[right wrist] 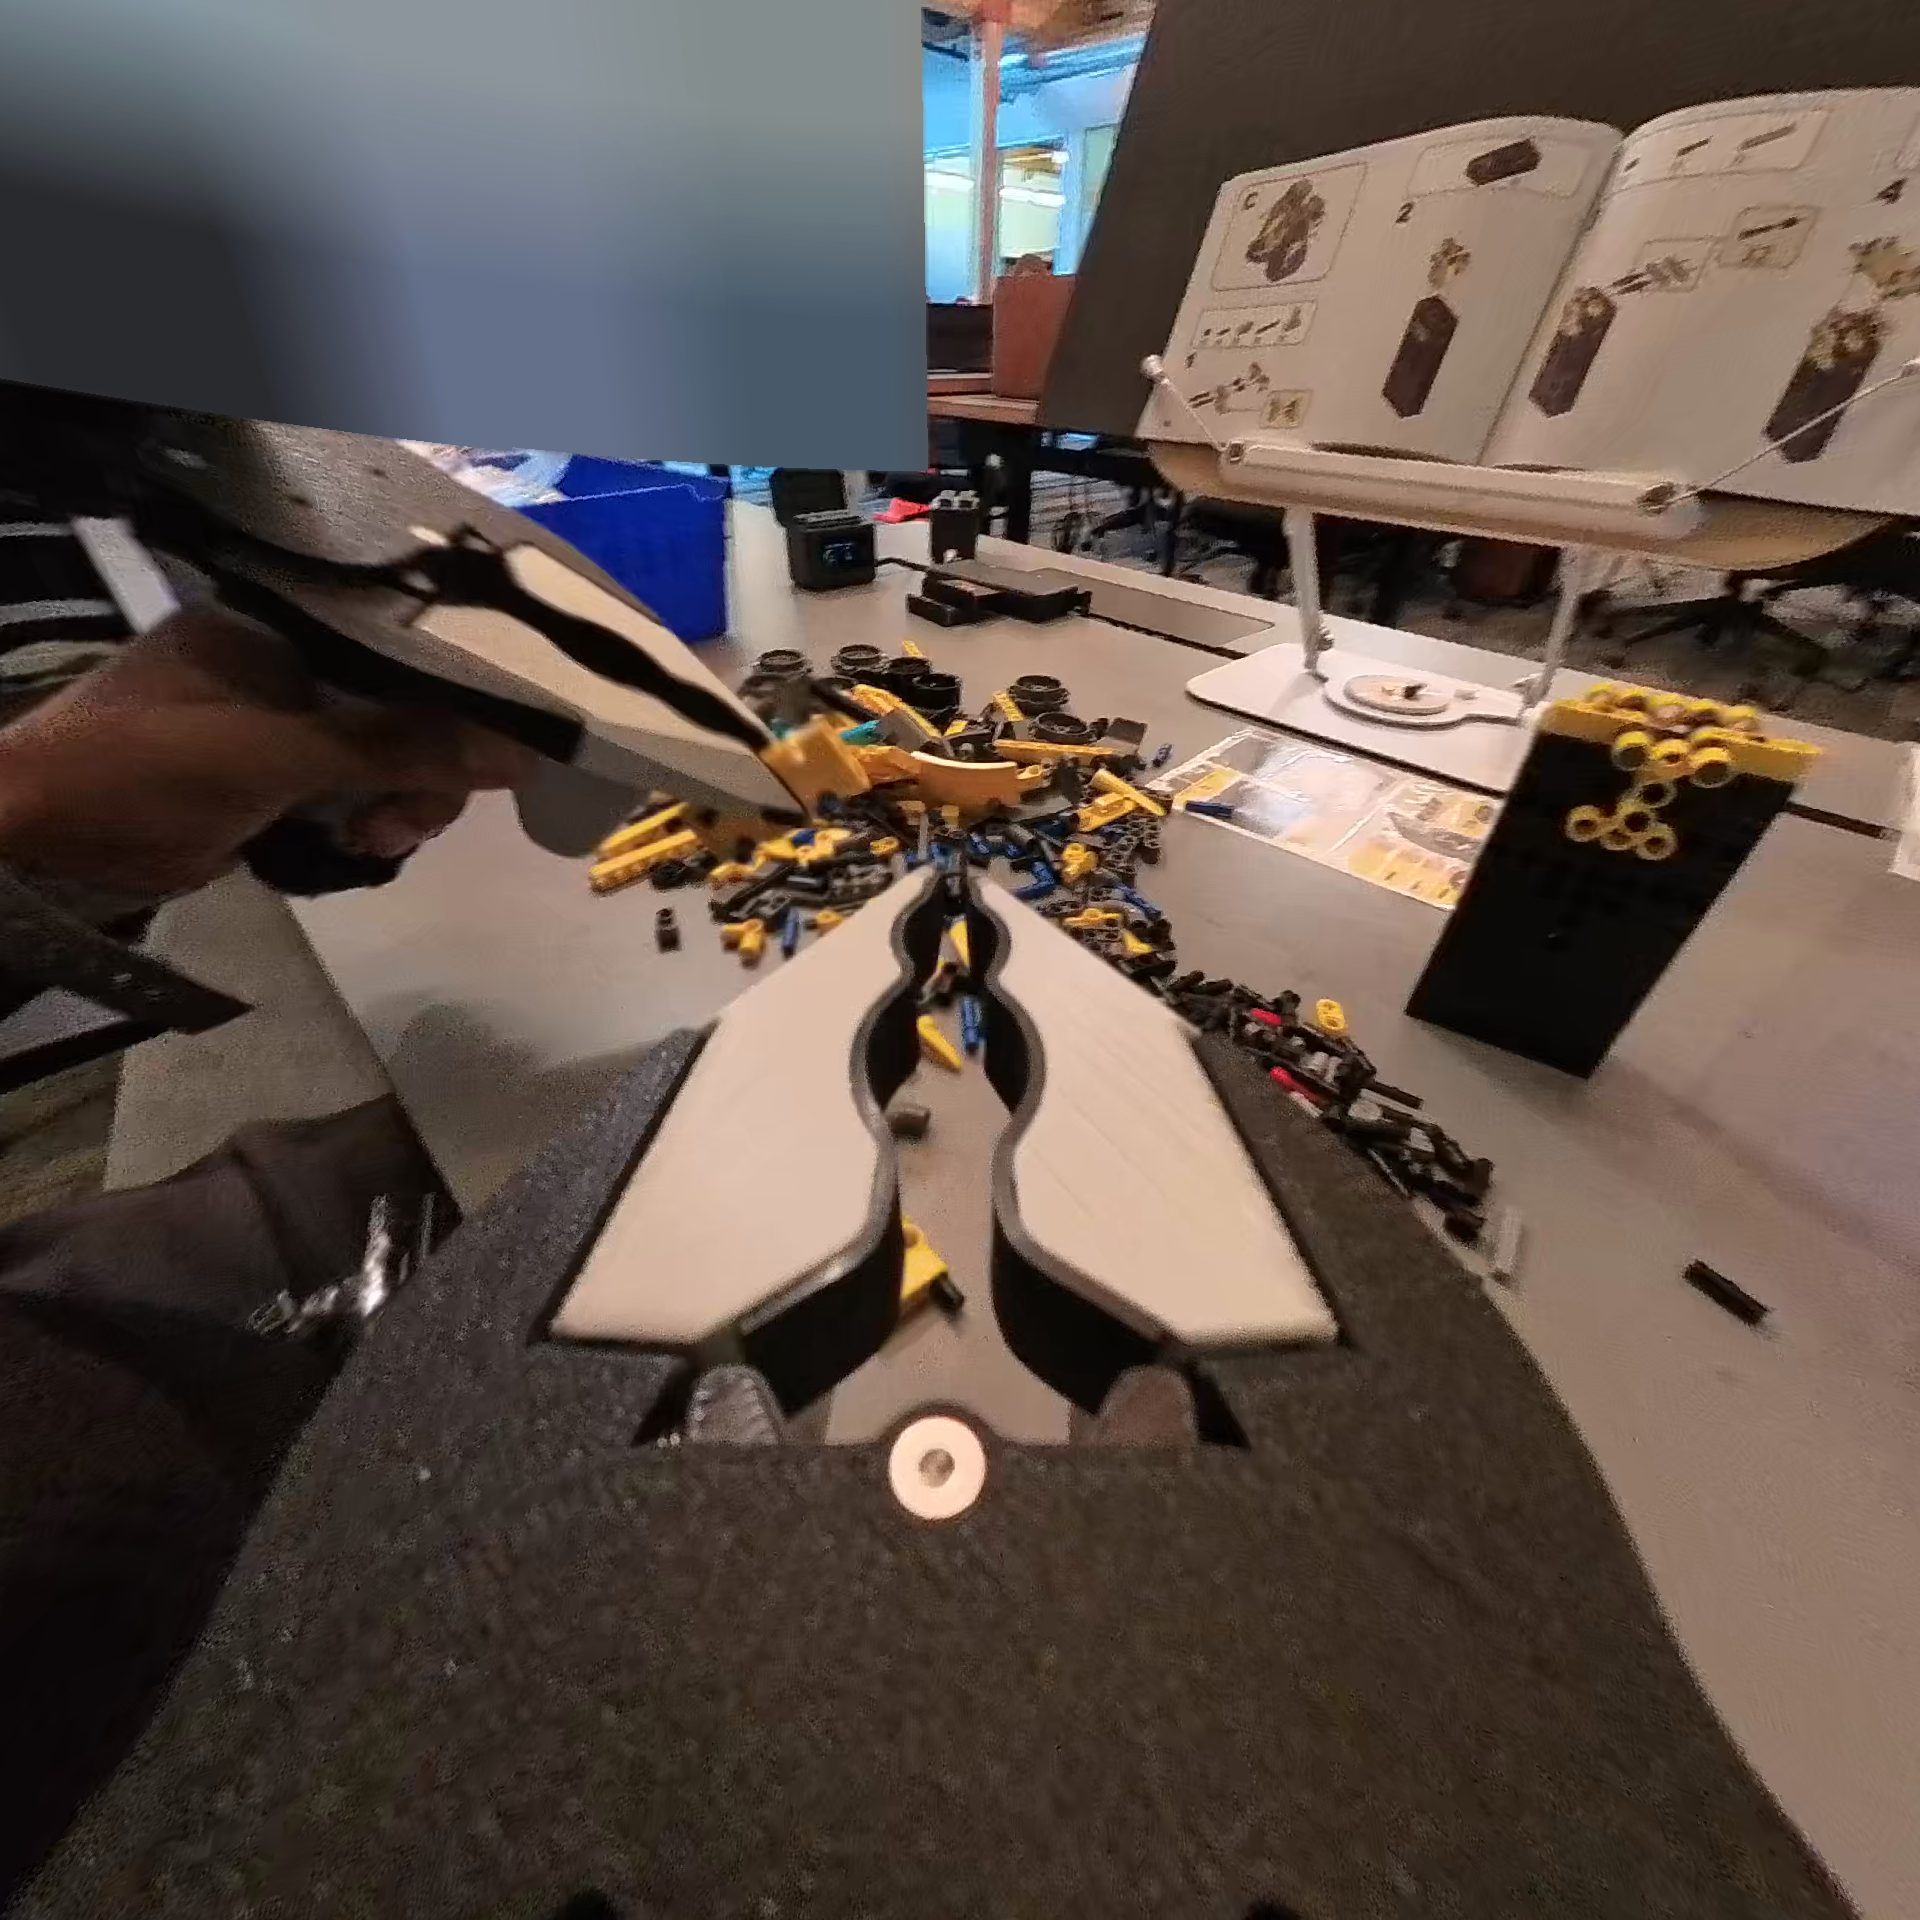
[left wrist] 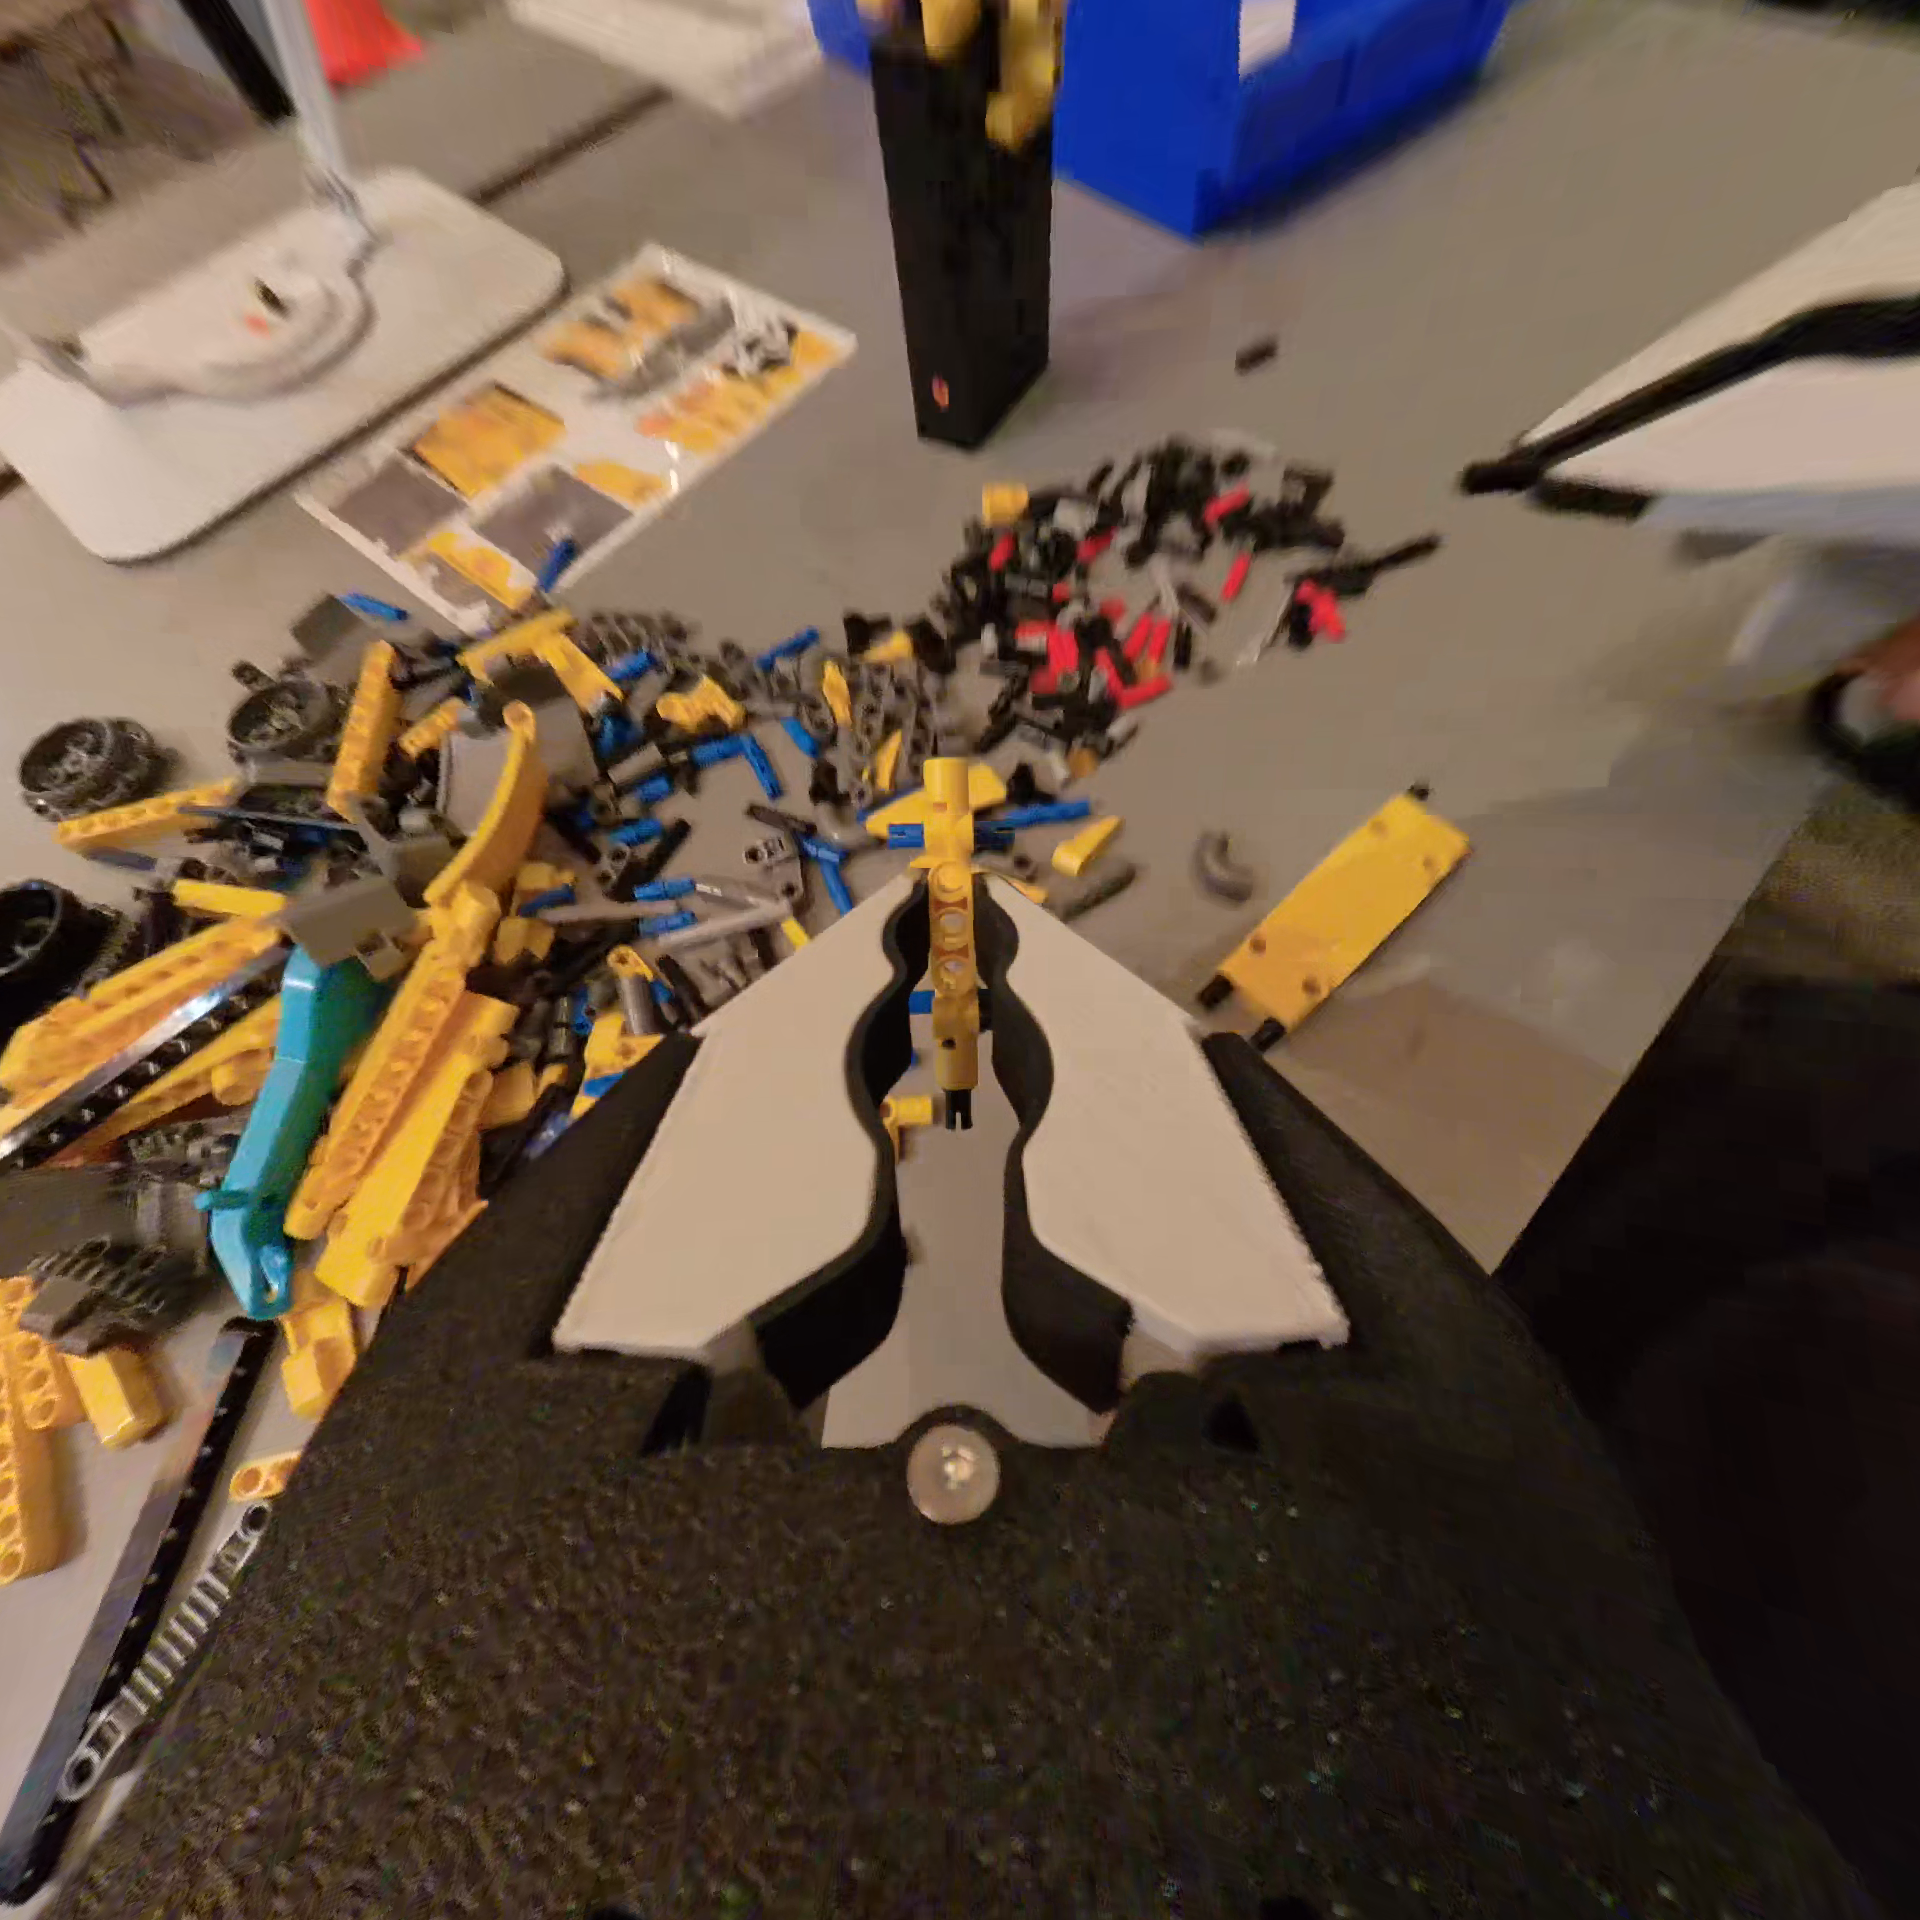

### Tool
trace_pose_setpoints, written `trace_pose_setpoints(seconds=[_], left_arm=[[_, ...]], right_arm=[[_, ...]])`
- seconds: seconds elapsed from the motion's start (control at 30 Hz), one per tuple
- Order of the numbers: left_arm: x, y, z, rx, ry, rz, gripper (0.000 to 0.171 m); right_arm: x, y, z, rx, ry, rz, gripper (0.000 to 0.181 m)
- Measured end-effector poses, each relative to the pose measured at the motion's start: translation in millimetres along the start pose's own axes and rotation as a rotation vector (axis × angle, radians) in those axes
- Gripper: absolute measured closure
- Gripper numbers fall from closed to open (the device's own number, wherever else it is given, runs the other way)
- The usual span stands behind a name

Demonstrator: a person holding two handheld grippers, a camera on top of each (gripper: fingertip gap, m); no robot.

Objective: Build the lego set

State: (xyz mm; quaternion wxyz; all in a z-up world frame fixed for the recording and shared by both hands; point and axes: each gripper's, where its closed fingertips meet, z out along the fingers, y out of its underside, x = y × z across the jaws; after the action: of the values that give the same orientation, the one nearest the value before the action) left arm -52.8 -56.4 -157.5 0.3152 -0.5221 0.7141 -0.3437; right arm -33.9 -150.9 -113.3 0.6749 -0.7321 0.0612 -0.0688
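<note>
The left gripper (left wrist: 948, 883) has its jaws clamped on a yellow beam piece (left wrist: 951, 935) above the scattered brick pile (left wrist: 436, 935) on the grey surface (left wrist: 1455, 727), while the right gripper (right wrist: 951, 883) hovers nearby with jaws together, nothing visibly between them

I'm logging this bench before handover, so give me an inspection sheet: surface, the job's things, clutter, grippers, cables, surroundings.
Surface: grey table, mostly covered at the left.
Job's things: yellow beam piece with blue pins; black block standing upright, yellow parts on top.
Clutter: heap of yellow, blue and black parts; patch of black and red pins; flat yellow panel; sticker sheet.
Grippers: left gripper shut on the yellow beam piece; right gripper nearly closed, content unclear.
Cables: nothing seen.
Surroundings: open booklet on a white stand; blue bin.
</note>
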Motion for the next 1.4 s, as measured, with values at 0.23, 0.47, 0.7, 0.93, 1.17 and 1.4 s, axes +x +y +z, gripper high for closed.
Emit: trace_pose_setpoints(seconds=[0.23, 0.47, 0.7, 0.93, 1.17, 1.4], left_arm=[[-11.2, 32.1, 23.4, -0.215, -0.087, 0.124, 0.165], [-10.1, 31.2, 28.5, -0.229, -0.054, 0.088, 0.157], [6.3, 14.8, 14.9, -0.161, -0.009, 0.111, 0.131], [91.2, 12.2, 23.4, -0.153, 0.368, 0.133, 0.128], [112.0, 17.0, 46.7, -0.166, 0.357, 0.336, 0.125], [119.1, 21.1, 55.6, -0.201, 0.420, 0.340, 0.131]], right_arm=[[24.0, 16.1, -27.7, -0.041, 0.036, 0.009, 0.178], [21.1, 52.6, -31.7, -0.248, -0.016, -0.031, 0.177], [0.2, 95.8, -35.6, -0.472, -0.151, -0.069, 0.177], [-6.3, 106.3, -39.6, -0.572, -0.275, -0.040, 0.177], [-9.1, 108.1, -40.8, -0.665, -0.363, -0.101, 0.177], [-6.6, 108.3, -40.2, -0.712, -0.364, -0.219, 0.173]])
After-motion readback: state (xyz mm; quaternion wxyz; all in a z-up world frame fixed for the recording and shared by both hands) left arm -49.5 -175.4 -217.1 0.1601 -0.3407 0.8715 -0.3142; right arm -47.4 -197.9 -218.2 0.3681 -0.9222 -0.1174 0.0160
